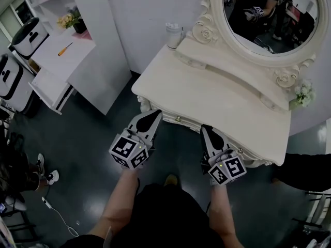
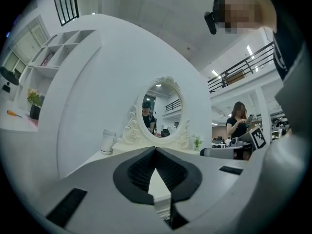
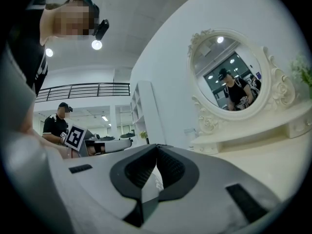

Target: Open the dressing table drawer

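A cream dressing table (image 1: 217, 97) with an oval mirror (image 1: 269, 14) stands ahead in the head view. Its drawer front (image 1: 182, 122) runs under the near edge and carries a small knob (image 1: 178, 119). My left gripper (image 1: 158, 112) is shut and empty, its tip close to the table's front-left corner, left of the knob. My right gripper (image 1: 205, 128) is also shut and empty, just short of the drawer front, right of the knob. In the left gripper view the shut left gripper (image 2: 155, 149) points at the mirror (image 2: 161, 106). In the right gripper view the right gripper (image 3: 157, 146) sits beside the tabletop (image 3: 273, 155).
A white cup (image 1: 174, 35) stands at the table's back left, a small flower pot (image 1: 304, 93) at its right. A white shelf unit (image 1: 77, 71) with a screwdriver (image 1: 65, 48) is to the left. A dark-sleeved person (image 1: 305, 169) is at the right. A cable (image 1: 57, 211) lies on the floor.
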A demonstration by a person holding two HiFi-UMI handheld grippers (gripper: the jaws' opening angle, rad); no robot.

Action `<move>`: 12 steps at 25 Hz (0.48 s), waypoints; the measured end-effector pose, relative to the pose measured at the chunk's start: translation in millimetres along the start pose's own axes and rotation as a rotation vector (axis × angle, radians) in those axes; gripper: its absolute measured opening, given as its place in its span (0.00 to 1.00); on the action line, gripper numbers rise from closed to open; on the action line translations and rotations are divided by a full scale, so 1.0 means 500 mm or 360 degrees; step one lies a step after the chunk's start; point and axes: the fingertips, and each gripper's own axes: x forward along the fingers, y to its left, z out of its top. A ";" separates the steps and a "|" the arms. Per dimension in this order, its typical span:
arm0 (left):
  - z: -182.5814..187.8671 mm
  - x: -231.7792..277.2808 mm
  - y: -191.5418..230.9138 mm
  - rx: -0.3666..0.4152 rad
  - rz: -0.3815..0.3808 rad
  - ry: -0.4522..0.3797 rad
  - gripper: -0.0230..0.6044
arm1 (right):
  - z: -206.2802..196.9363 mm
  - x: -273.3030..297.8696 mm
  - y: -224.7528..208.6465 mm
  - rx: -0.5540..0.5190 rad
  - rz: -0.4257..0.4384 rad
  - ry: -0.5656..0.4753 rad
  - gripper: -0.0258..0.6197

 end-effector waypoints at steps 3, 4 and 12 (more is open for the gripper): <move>-0.007 0.023 0.007 -0.0013 0.0011 0.0009 0.05 | 0.000 0.015 -0.022 0.0016 0.0012 0.0001 0.05; -0.009 0.026 0.008 -0.0018 0.0013 0.0015 0.05 | 0.000 0.019 -0.025 0.0021 0.0018 0.0003 0.05; -0.007 0.062 0.024 -0.0005 0.0020 0.0052 0.05 | -0.001 0.058 -0.053 0.0060 0.0045 0.0012 0.05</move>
